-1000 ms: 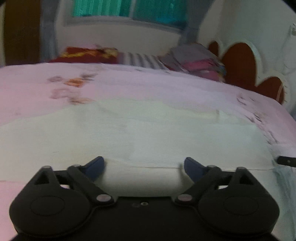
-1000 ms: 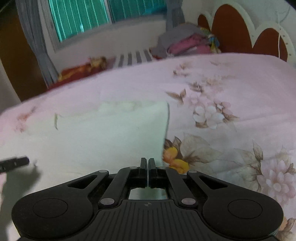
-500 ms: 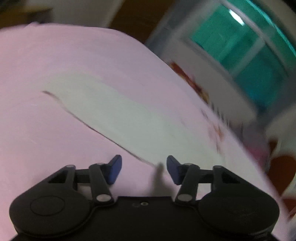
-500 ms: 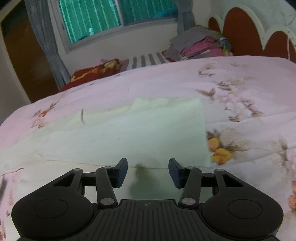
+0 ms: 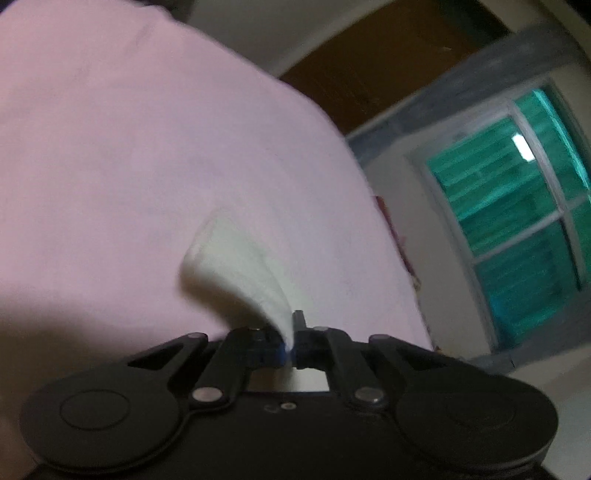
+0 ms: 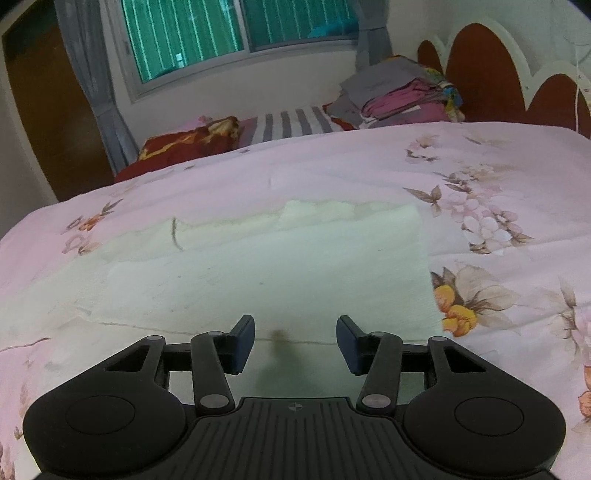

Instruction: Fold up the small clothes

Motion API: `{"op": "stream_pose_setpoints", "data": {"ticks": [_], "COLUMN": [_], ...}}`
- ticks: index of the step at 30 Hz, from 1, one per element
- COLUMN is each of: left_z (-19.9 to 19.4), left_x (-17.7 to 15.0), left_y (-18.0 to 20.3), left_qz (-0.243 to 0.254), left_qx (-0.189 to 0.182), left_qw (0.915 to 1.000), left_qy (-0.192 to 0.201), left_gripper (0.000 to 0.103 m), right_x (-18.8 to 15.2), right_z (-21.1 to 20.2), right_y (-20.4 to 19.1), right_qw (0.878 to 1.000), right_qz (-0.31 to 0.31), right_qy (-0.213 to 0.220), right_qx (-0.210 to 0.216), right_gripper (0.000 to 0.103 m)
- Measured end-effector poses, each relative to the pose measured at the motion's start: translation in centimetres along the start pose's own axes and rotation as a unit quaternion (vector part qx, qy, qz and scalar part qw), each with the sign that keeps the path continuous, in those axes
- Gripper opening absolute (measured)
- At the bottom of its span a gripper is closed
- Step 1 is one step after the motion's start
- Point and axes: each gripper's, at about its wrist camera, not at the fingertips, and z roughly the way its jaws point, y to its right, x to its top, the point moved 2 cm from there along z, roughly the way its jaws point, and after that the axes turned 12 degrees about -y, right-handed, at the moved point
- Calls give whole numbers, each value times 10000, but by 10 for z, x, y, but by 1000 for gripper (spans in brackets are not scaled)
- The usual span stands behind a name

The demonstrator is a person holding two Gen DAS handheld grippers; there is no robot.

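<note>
A pale cream garment (image 6: 273, 273) lies flat and partly folded on the pink floral bedspread (image 6: 498, 177). In the right wrist view my right gripper (image 6: 295, 341) hovers open over the garment's near edge, nothing between its blue pads (image 6: 243, 341). In the left wrist view the picture is rolled and blurred. There my left gripper (image 5: 291, 347) is shut on an end of the cream garment (image 5: 236, 269), which rises in a curved peak from the pink bedspread (image 5: 129, 147) to the pinched fingertips.
A stack of folded clothes (image 6: 399, 96) sits at the far right by the red scalloped headboard (image 6: 480, 74). Striped cloth (image 6: 291, 123) and a red pillow (image 6: 188, 144) lie along the bed's far edge under the window (image 6: 236, 33). A brown door (image 6: 48, 122) stands at left.
My left gripper swung to the garment's end, rolled over and shut on the cloth, lifting it. My right gripper opened, let the garment go and drew back a little.
</note>
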Motion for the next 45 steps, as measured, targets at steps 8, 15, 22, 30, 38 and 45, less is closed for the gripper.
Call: {"op": "stream_pose_setpoints", "data": {"ticks": [8, 15, 22, 30, 38, 45], "left_z": [39, 86, 106, 115, 67, 21], "left_x": [-63, -174, -294, -383, -395, -291], "left_y": [118, 226, 284, 276, 265, 197], "left_qz": [1562, 3204, 4487, 5180, 5403, 5027], "left_qx": [-653, -903, -896, -843, -1311, -314], "left_qw": [9833, 9306, 8631, 8020, 7893, 8460], "left_qy": [-662, -1519, -2137, -2853, -2607, -1752], "left_gripper": [3, 3, 3, 37, 76, 66], "right_x": [0, -1, -3, -13, -15, 2], "right_z": [-3, -16, -34, -57, -72, -40], "right_y": [13, 29, 64, 108, 119, 85], "right_qw": [9998, 9993, 9976, 9952, 9945, 9927], "right_qz": [215, 267, 577, 876, 887, 763], "right_qy": [45, 206, 343, 397, 503, 206], "right_qx": [-23, -150, -144, -189, 254, 910], "right_gripper": [50, 50, 50, 50, 50, 50]}}
